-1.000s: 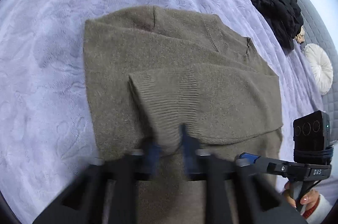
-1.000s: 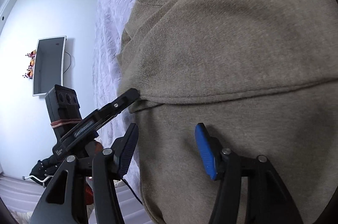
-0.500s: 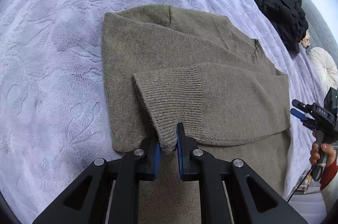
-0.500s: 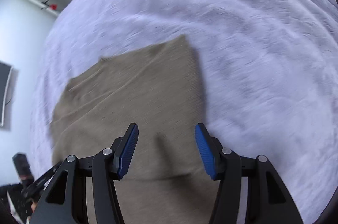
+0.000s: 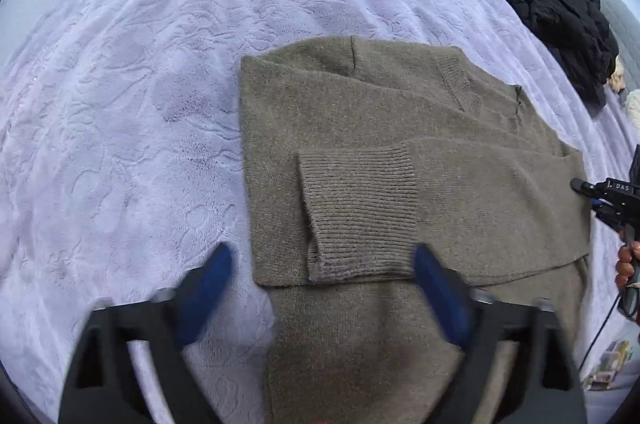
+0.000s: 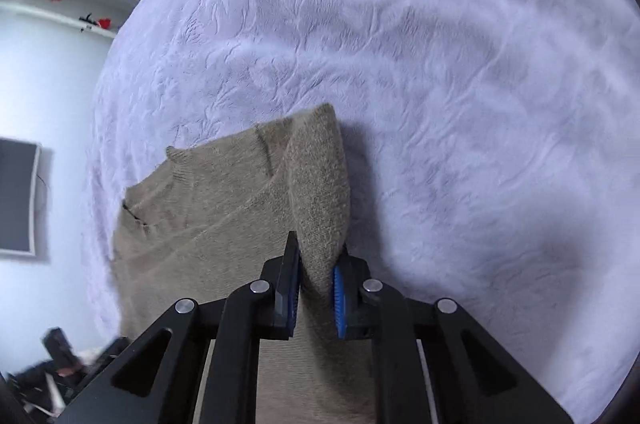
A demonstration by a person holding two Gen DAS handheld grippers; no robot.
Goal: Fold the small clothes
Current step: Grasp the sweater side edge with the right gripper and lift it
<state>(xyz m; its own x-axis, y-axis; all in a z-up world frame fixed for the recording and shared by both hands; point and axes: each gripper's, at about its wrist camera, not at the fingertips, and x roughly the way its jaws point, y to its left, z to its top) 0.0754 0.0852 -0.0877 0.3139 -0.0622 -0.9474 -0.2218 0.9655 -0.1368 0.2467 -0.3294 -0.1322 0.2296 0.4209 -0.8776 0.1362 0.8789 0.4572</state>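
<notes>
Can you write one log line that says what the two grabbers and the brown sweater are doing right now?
left hand-held gripper: open over cuff | right hand-held gripper: shut on sweater edge | sweater: partly folded on purple blanket

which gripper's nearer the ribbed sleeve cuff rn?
Left. The left gripper hangs open with the ribbed cuff just ahead between its fingers. The right gripper is shut on a sweater edge at the far side.

Lilac bedspread [image 5: 160, 103], black jacket [image 5: 560, 15]

Left hand-held gripper [image 5: 320, 288] spread wide; right hand-held gripper [image 6: 316, 288] clamped.
</notes>
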